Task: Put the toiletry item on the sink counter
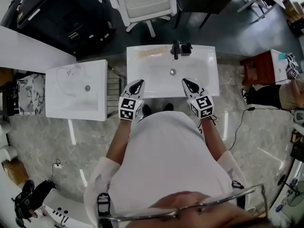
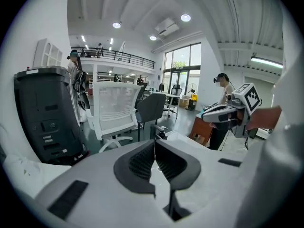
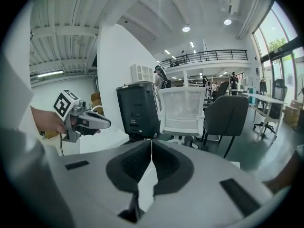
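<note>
A white sink counter [image 1: 209, 70] with a black faucet [image 1: 176, 50] stands in front of me. A pale flat toiletry item [image 1: 152, 52] lies on its back rim, left of the faucet. My left gripper [image 1: 137, 83] hovers over the counter's front left edge, and its jaws meet with nothing between them [image 2: 155, 142]. My right gripper [image 1: 188, 82] is over the front right edge, shut and empty too [image 3: 151, 142]. Both point toward the faucet [image 2: 159, 129], well short of the item.
A second white basin [image 1: 76, 103] stands to the left. Behind the sink are a white office chair [image 1: 142, 4], a dark chair [image 1: 202, 1] and a black bin [image 1: 57, 13]. A red-brown cabinet [image 1: 259, 68] and another person's hand with a gripper [image 1: 290, 72] are at the right.
</note>
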{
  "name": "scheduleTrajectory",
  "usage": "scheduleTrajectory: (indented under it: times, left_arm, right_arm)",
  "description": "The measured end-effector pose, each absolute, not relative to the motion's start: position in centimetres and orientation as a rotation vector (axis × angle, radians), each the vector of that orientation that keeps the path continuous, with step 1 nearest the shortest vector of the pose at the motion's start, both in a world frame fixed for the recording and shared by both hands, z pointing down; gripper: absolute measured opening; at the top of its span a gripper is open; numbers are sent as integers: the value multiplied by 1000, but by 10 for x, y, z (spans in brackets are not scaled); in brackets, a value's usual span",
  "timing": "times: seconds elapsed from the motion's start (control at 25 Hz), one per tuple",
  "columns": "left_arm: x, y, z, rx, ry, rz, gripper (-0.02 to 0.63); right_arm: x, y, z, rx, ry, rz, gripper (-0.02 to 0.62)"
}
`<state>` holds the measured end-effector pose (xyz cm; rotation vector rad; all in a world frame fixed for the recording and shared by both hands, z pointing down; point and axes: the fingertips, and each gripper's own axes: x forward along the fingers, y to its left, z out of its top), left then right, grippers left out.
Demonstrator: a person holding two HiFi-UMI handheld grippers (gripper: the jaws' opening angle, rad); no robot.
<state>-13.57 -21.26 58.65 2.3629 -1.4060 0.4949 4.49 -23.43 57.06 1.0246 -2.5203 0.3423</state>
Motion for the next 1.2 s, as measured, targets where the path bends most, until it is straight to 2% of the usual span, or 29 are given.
scheduleTrajectory:
  times: [1.2]
  left_arm:
    - [-154,-224,571,2385,-1358,369,5]
  right_arm:
    - [38,-250,544,1132,-2536,303,6]
